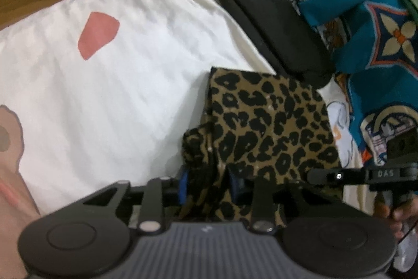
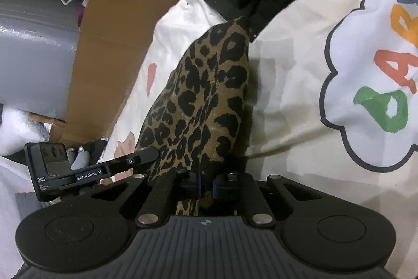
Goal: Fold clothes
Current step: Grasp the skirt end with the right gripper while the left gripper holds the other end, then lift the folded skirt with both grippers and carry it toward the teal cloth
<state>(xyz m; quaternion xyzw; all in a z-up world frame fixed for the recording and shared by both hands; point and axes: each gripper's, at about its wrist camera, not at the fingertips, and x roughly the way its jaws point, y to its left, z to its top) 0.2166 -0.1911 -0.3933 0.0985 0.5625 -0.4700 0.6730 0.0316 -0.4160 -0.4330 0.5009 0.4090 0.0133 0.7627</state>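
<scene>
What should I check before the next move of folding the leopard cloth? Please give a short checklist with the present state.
1. Left hand-held gripper grips the leopard cloth: ok, cloth sits between the pads.
2. Right hand-held gripper grips the cloth: ok, shut on it.
3. Both hold the same edge: cannot tell.
4. Bare sheet beside the cloth for laying it down: ok.
5. Black garment apart from the cloth: not ok, they meet at the far end.
6. Cloth free of wrinkles: not ok, bunched near the left pads.
</scene>
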